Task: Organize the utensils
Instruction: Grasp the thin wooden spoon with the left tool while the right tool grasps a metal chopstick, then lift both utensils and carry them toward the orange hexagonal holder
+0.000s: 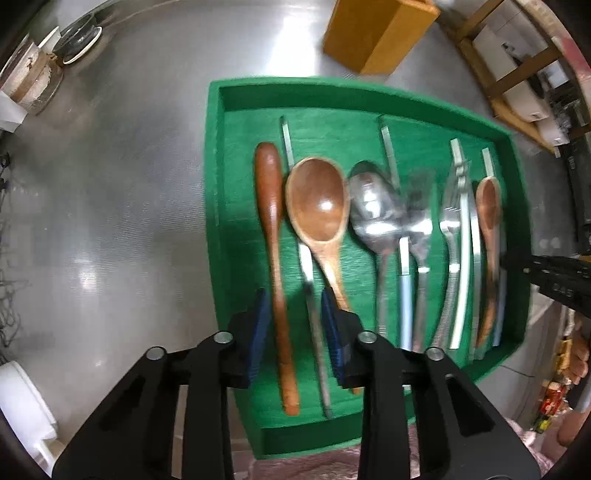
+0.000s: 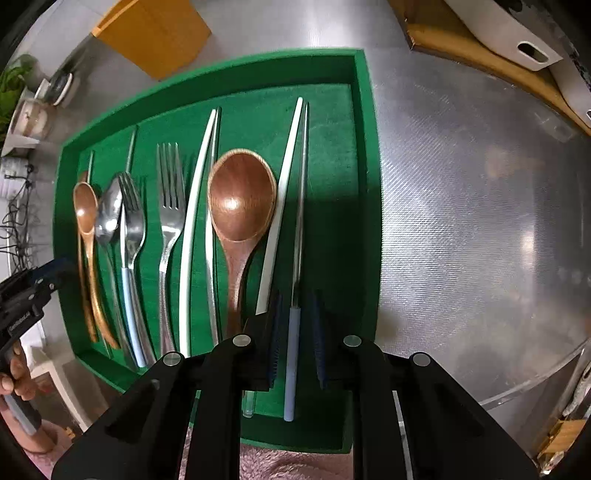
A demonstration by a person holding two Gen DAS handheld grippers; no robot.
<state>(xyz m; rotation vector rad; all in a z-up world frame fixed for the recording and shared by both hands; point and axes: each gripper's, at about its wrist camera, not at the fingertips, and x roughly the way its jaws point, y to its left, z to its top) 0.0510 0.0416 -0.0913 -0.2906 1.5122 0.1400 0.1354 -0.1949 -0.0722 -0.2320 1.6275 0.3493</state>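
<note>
A green divided tray (image 1: 218, 155) (image 2: 364, 147) lies on a steel table. In the left wrist view it holds a wooden handle (image 1: 271, 221), a large wooden spoon (image 1: 317, 199), a metal spoon (image 1: 371, 206), forks (image 1: 452, 221) and a small wooden spoon (image 1: 487, 206). My left gripper (image 1: 295, 332) is open, its pads on either side of the wooden handle. In the right wrist view my right gripper (image 2: 297, 339) is open around a pale-blue-handled knife (image 2: 295, 295) lying in the rightmost slot beside a wooden spoon (image 2: 242, 199).
A wooden box (image 1: 380, 33) (image 2: 155, 33) stands behind the tray. Jars and a bowl (image 1: 75, 40) sit at the far left. Wooden shelving (image 1: 517, 74) and a white board (image 2: 509, 37) lie at the right. The other gripper (image 2: 26, 299) shows at the tray's left.
</note>
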